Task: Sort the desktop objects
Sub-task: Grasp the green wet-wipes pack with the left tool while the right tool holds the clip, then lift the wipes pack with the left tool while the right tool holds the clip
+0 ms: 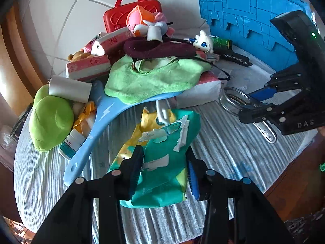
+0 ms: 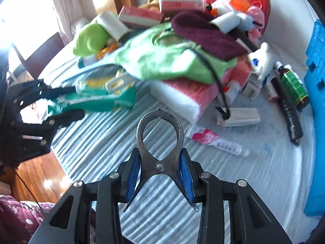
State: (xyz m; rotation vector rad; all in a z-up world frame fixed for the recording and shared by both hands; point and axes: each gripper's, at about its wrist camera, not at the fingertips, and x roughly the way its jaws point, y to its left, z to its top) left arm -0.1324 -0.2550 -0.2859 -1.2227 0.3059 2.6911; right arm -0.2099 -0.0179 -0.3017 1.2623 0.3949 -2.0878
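A heap of objects lies on a striped table cloth (image 1: 223,152). My left gripper (image 1: 164,162) is shut on a green and yellow torn packet (image 1: 162,152) at the near side of the heap; the packet also shows in the right wrist view (image 2: 97,99). My right gripper (image 2: 160,162) is shut on metal tongs (image 2: 160,134), held above the cloth; it shows in the left wrist view (image 1: 249,105) at the right with the tongs (image 1: 235,99). A green cloth (image 1: 154,77), a maroon slipper (image 1: 158,48) and a blue fan-shaped paddle (image 1: 95,122) lie in the heap.
A blue crate (image 1: 249,14) stands at the back right, a red case (image 1: 130,10) at the back. Pink tissue packs (image 1: 87,67), plush toys (image 1: 50,122), a green bottle (image 2: 292,85), a black tube (image 2: 288,111) and a toothpaste tube (image 2: 215,140) lie around.
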